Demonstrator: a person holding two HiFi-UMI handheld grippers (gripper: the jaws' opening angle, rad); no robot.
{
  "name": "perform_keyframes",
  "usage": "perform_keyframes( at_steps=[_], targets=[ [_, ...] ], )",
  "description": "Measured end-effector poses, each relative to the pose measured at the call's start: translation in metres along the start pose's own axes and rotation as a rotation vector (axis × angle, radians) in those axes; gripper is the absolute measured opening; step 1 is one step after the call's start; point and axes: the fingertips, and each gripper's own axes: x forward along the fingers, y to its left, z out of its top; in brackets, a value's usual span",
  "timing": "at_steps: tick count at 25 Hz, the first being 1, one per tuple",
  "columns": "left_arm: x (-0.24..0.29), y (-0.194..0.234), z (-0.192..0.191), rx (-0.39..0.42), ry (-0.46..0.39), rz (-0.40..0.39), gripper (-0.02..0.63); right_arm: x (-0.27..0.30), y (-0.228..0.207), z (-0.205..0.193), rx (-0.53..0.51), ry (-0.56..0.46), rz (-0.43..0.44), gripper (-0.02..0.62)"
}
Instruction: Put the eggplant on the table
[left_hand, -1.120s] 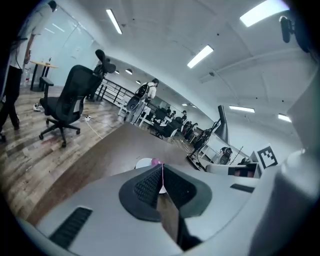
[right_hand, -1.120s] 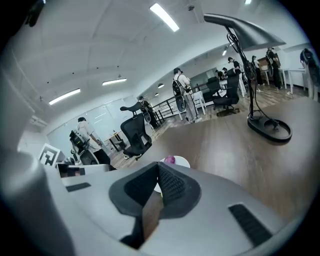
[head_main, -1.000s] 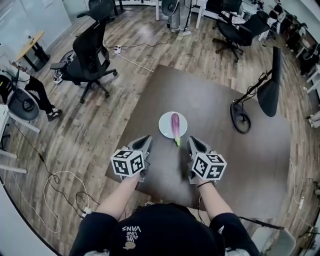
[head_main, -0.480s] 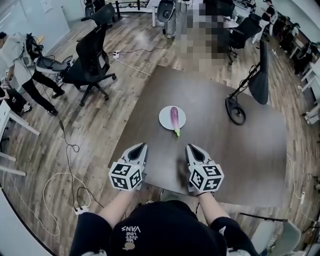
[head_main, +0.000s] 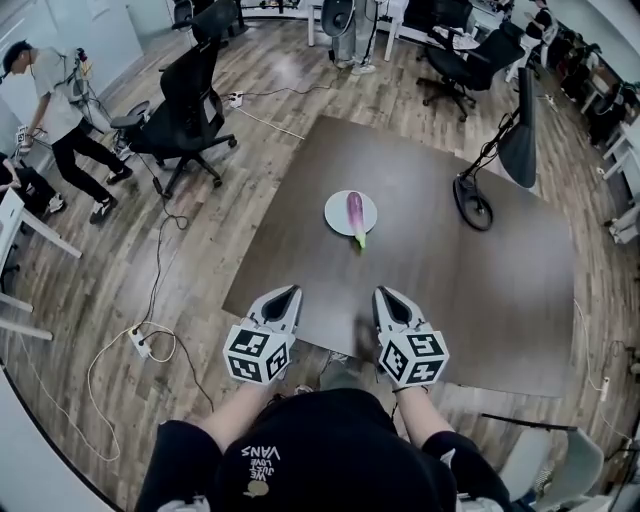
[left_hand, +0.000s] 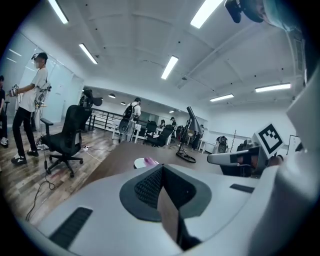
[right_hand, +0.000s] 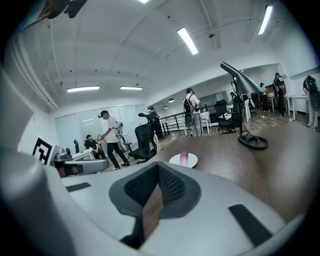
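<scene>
A purple eggplant (head_main: 355, 214) with a green stem lies on a small white plate (head_main: 338, 217) in the middle of the dark brown table (head_main: 450, 300). Both grippers hover at the table's near edge, well short of the plate. The left gripper (head_main: 288, 296) has its jaws pressed together with nothing between them, and so does the right gripper (head_main: 386, 297). In the left gripper view the eggplant (left_hand: 150, 160) and plate (left_hand: 140, 163) show far ahead of the shut left gripper (left_hand: 161, 168). The right gripper view shows the eggplant (right_hand: 184, 157) beyond the shut right gripper (right_hand: 157, 168).
A black desk lamp (head_main: 521, 128) stands on a round base (head_main: 473, 212) at the table's right. Black office chairs (head_main: 185, 105) stand on the wooden floor to the left, where a person (head_main: 60, 115) walks. Cables (head_main: 150, 340) lie on the floor by the table's near left corner.
Both grippers have drawn back from the plate to the table's near edge, and the plate now lies farther from them. Their jaws stayed shut. A person has walked in at the left.
</scene>
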Motion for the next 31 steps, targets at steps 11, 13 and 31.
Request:
perform_keyframes(
  at_steps=[11,13,31],
  targets=[
    [-0.014,-0.013,0.001,0.014,-0.013,-0.012,0.011,-0.016,0.01,-0.005,-0.005,-0.001,-0.007,0.018],
    [-0.015,-0.013,0.001,0.014,-0.017,-0.01,0.011,-0.017,0.012,-0.007,-0.008,0.003,-0.005,0.018],
    [-0.011,-0.015,-0.003,0.03,-0.002,-0.014,0.011,-0.009,0.014,-0.004,-0.025,0.014,0.012,0.018]
  ],
)
